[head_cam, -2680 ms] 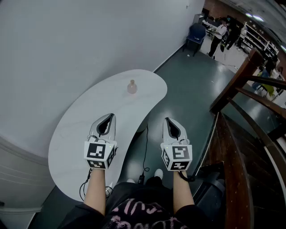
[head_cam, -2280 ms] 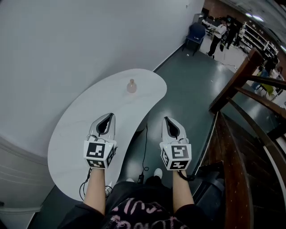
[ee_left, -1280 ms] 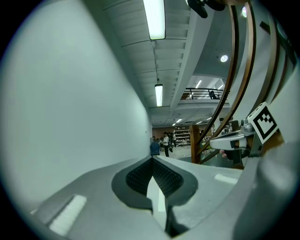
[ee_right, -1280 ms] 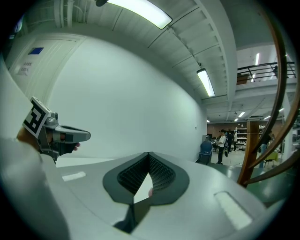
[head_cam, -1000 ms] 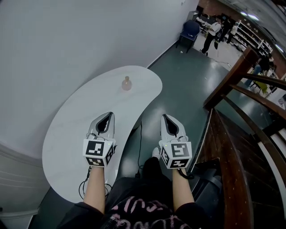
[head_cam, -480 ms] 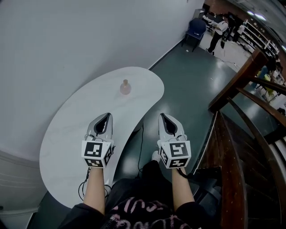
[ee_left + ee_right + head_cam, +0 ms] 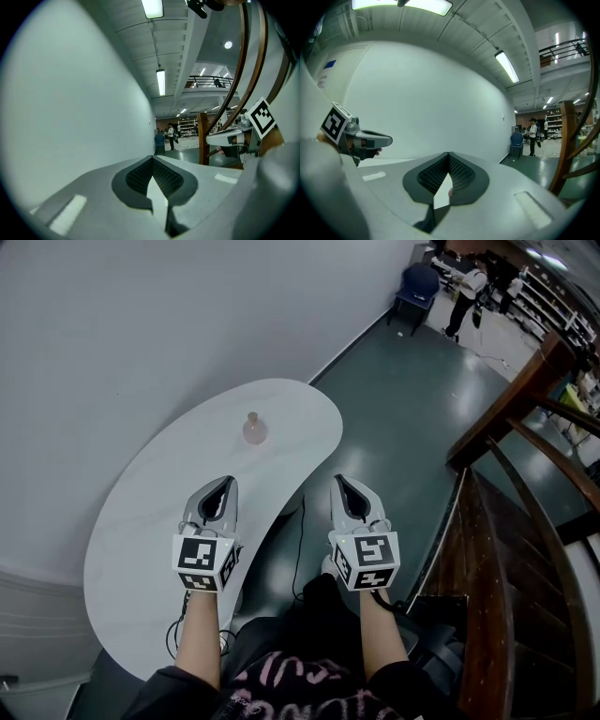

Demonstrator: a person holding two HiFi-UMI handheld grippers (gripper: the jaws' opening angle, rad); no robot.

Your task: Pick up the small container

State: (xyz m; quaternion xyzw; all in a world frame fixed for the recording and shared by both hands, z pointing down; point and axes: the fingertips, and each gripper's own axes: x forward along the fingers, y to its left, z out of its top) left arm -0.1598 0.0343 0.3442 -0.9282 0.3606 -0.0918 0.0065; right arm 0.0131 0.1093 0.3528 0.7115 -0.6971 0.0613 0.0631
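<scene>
1. Compared with the earliest picture, the small container shows slightly further left in the head view; both grippers sit much as before.
2. Left gripper hovers over the white table, its jaws clenched on nothing.
3. Right gripper hangs past the table's curved edge, above the dark floor, its jaws likewise closed and empty.
4. Container stands upright near the table's far end, well ahead of both grippers, with bare tabletop between.
5. Wooden railing bounds the right side.

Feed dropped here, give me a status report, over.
Left hand-held gripper shut, empty; right hand-held gripper same. Small container upright on table, far end, untouched. Nothing in the way.
</scene>
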